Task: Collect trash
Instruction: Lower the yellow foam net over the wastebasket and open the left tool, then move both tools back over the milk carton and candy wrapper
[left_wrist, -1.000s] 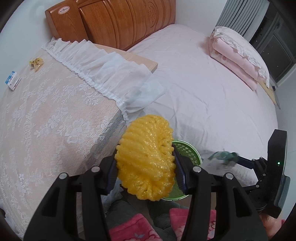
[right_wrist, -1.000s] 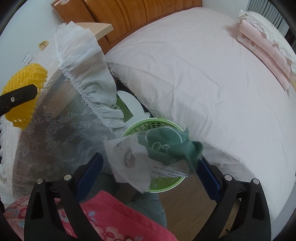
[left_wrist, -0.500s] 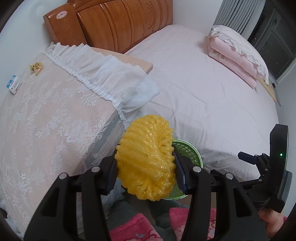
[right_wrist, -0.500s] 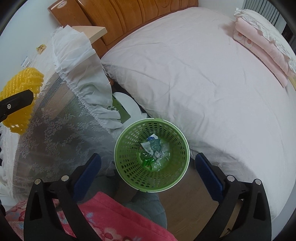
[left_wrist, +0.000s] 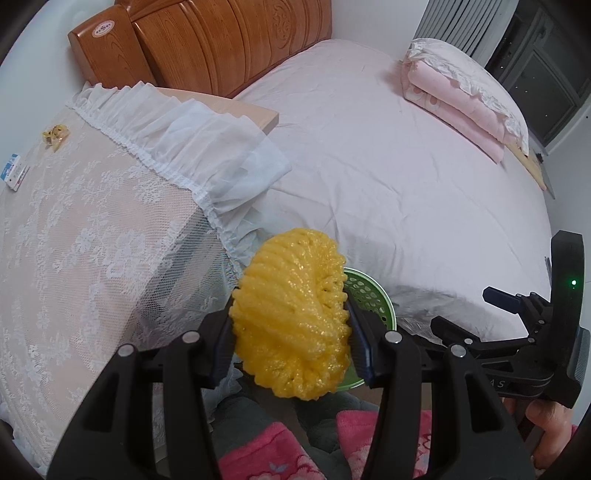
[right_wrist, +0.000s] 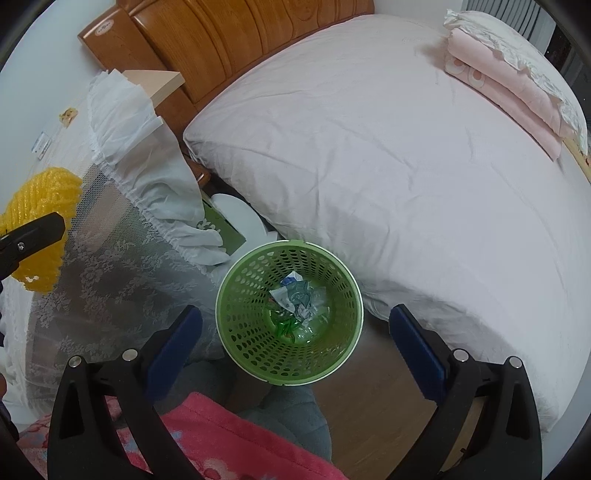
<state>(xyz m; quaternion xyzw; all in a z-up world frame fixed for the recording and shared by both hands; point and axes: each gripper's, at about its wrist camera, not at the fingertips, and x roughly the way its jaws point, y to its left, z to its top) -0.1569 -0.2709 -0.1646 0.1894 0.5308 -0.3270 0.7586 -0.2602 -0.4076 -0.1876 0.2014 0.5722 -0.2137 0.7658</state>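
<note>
A yellow foam fruit net (left_wrist: 291, 314) is pinched between the blue pads of my left gripper (left_wrist: 291, 332), held just left of and above the green perforated trash basket (left_wrist: 369, 295). From the right wrist view the same yellow foam net (right_wrist: 40, 221) shows at the far left. My right gripper (right_wrist: 291, 339) hangs open and empty straight over the green basket (right_wrist: 236, 332), which stands on the wooden floor. Crumpled wrappers (right_wrist: 299, 299) lie in the bottom of the basket.
A table under a white lace cloth (left_wrist: 92, 229) is on the left, with a small yellow wrapper (left_wrist: 55, 134) and a blue-and-white packet (left_wrist: 14, 171) on it. A bed with a pale cover (right_wrist: 406, 166) and a folded pink quilt (right_wrist: 509, 88) fills the right. Pink-patterned clothing (right_wrist: 229, 439) is below.
The green and white wrapper left my right gripper and now lies in the basket. The right gripper drifted slightly sideways over the basket. The left gripper kept its hold on the foam net.
</note>
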